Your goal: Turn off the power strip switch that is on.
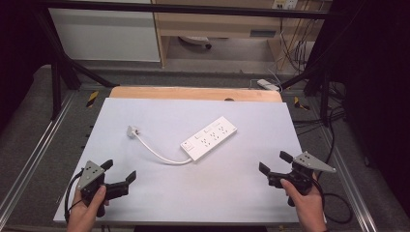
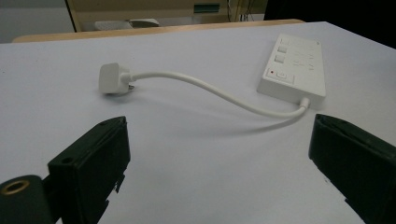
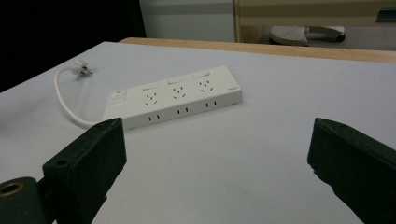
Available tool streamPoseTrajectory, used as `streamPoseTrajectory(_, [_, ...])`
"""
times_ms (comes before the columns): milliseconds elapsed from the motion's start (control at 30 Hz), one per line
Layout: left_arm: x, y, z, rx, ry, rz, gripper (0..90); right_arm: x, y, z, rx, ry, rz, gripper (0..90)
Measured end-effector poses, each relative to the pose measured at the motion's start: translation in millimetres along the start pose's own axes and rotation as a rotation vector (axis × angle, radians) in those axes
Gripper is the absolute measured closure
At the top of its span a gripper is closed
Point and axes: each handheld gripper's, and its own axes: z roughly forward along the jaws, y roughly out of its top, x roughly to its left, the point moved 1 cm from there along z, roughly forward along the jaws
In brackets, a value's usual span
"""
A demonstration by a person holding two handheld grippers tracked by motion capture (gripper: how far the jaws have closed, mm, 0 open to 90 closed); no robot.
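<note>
Both grippers held low over the near edge of a pale table [image 1: 145, 203], one in each hand, nothing gripped. Left gripper [image 1: 118, 171] at the near left corner, jaws spread wide apart, empty; left hand [image 1: 86, 212] wraps its handle, grey plate on top. Right gripper [image 1: 273, 163] at the near right side, jaws also wide apart and empty, right hand [image 1: 307, 203] under it. White power strip [image 1: 209, 137] lies flat mid-table, angled, ahead of both sets of fingers and well apart from them, roughly between the two grippers but farther out. In the left gripper view the strip [image 2: 294, 70] sits beyond and toward the right jaw, switch end nearest; its white cable [image 2: 210, 91] curves across ahead of the gap between the jaws to the plug [image 2: 114, 79], which lies on the table beyond the left jaw. In the right gripper view the strip [image 3: 175, 102] is ahead of the left jaw, sockets facing up, three socket groups and a switch visible; cable [image 3: 63, 100] loops off past the left jaw to the plug [image 3: 81, 70] farther out. Plug not inserted in anything. Black cables trail from both grippers off the near table edge.
</note>
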Motion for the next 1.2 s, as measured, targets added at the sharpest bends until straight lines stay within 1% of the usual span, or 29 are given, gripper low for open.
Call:
streamPoseTrajectory(167, [-0.7,0.0,0.0,0.001,-0.003,0.004,5.2,-3.4,13.5,9.1,0.018,-0.001,0.002,4.8])
streamPoseTrajectory(200, [-1.0,-0.2,0.2,0.001,-0.004,0.003,5.2,-3.4,13.5,9.1,0.018,-0.001,0.002,4.8])
streamPoseTrajectory(500, [-1.0,-0.4,0.5,0.005,-0.006,0.006,5.2,-3.4,35.6,26.1,0.036,-0.008,-0.017,4.4])
streamPoseTrajectory(700, [-1.1,-0.4,0.9,0.006,-0.006,0.008,5.2,-3.4,50.3,32.2,0.044,-0.004,-0.026,5.0])
streamPoseTrajectory(733, [-1.1,-0.3,1.0,0.008,-0.007,0.01,5.2,-3.5,54.9,34.3,0.045,-0.006,-0.028,5.0])
streamPoseTrajectory(933, [-1.4,-0.7,2.9,0.011,-0.003,0.01,5.2,-4.1,65.0,39.1,0.044,-0.002,-0.044,5.1])
streamPoseTrajectory(1000, [-1.1,-1.1,3.5,0.018,0.001,0.015,5.2,-5.1,68.2,43.2,0.044,-0.003,-0.059,5.5])
streamPoseTrajectory(1067, [-1.1,-1.1,4.2,0.018,0.002,0.018,5.1,-5.6,69.5,44.6,0.044,-0.005,-0.062,5.5])
streamPoseTrajectory(1100, [-1.0,-0.7,4.5,0.014,0.0,0.018,5.2,-6.9,72.9,47.3,0.042,-0.01,-0.065,5.5])
streamPoseTrajectory(1200, [-0.4,-1.0,5.9,0.018,0.001,0.012,5.2,-8.8,76.4,49.2,0.041,-0.013,-0.058,5.4])
